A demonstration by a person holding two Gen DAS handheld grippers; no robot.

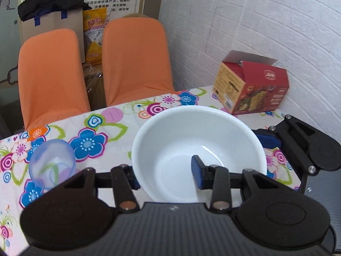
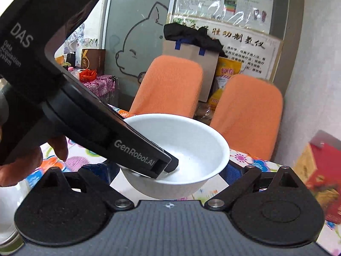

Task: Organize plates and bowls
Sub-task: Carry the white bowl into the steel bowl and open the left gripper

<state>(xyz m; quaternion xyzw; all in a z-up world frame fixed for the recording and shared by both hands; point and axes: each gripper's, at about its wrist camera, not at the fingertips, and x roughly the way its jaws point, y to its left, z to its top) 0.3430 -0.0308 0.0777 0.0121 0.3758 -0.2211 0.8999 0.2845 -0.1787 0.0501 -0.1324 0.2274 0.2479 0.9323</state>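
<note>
A white bowl (image 1: 198,140) stands in front of me on the flowered tablecloth (image 1: 102,128). My left gripper (image 1: 165,177) straddles its near left wall, with one blue pad outside and the other inside, shut on the wall. In the right wrist view that left gripper (image 2: 164,167) reaches down into the bowl (image 2: 191,149) from the left. My right gripper (image 2: 167,170) is open wide, a finger on each side of the bowl, neither touching it. One of its blue pads (image 1: 267,140) shows by the bowl's right rim.
A clear blue cup (image 1: 52,164) lies on the cloth to the left. A red carton (image 1: 251,87) stands at the back right against the white wall. Two orange-covered chairs (image 1: 136,59) stand behind the table's far edge. A person's hand (image 2: 32,160) holds the left gripper.
</note>
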